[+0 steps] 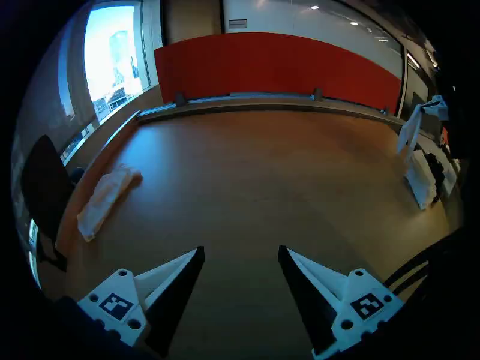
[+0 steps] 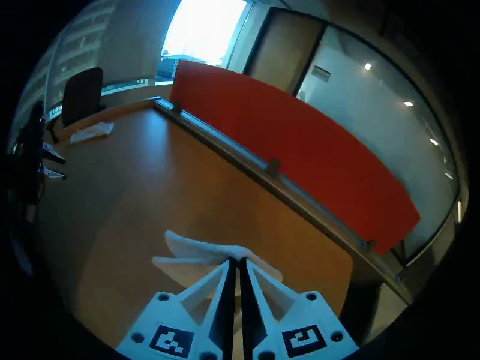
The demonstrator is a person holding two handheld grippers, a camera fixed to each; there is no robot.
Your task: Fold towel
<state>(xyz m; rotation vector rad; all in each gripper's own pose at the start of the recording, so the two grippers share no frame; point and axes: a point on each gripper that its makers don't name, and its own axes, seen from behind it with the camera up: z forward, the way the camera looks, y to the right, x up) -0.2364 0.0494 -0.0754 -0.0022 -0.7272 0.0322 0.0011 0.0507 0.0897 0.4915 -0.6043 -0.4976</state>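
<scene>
The right hand-held gripper (image 2: 237, 262) has its fingers drawn narrow, pinching an edge of the white cloth towel (image 2: 198, 249). The towel sits bunched in loose layers just ahead of the fingertips, near the corner of the brown wooden surface (image 2: 138, 180). The left hand-held gripper (image 1: 240, 251) hangs wide apart and holds nothing above a bare stretch of that surface (image 1: 258, 180). The step in hand looks like carrying the pinched edge over. To do it well, the right grip likely needs to stay firm on a single layer, while the left takes the matching corner so that both edges travel level and the cloth lands flat, not twisted. A second white towel (image 1: 105, 201) lies rumpled at the far side edge, well apart, close to a black office chair (image 2: 81, 93). A red partition panel (image 1: 276, 63) runs along the back edge of the surface. Behind it are a glass wall (image 2: 372, 78) and a bright window (image 1: 111, 54).
</scene>
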